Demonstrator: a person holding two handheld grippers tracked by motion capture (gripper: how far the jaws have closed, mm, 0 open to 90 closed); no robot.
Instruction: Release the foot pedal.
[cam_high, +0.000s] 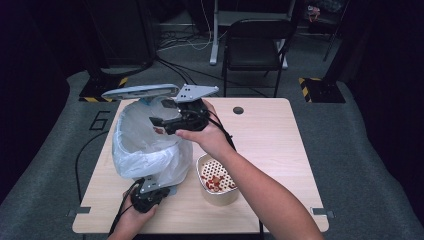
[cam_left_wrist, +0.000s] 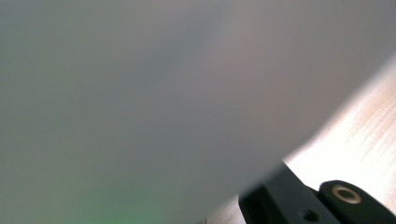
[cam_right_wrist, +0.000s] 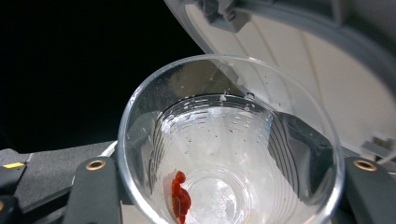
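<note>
The right gripper (cam_high: 167, 120) clamps a clear plastic cup (cam_right_wrist: 229, 149) above the bag-lined bin (cam_high: 145, 145), seemingly to tip out red scraps. The left gripper (cam_high: 150, 192) presses against the bin's base, its opening unclear.

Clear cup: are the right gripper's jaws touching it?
Touching. The right gripper view shows the clear cup wedged between both black jaws of the right gripper, each pressed against its wall.

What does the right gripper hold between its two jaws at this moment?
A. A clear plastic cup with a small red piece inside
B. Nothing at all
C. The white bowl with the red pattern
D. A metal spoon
A: in the right gripper view the clear plastic cup sits between the two black jaws of the right gripper, with a red piece near its bottom.
</note>
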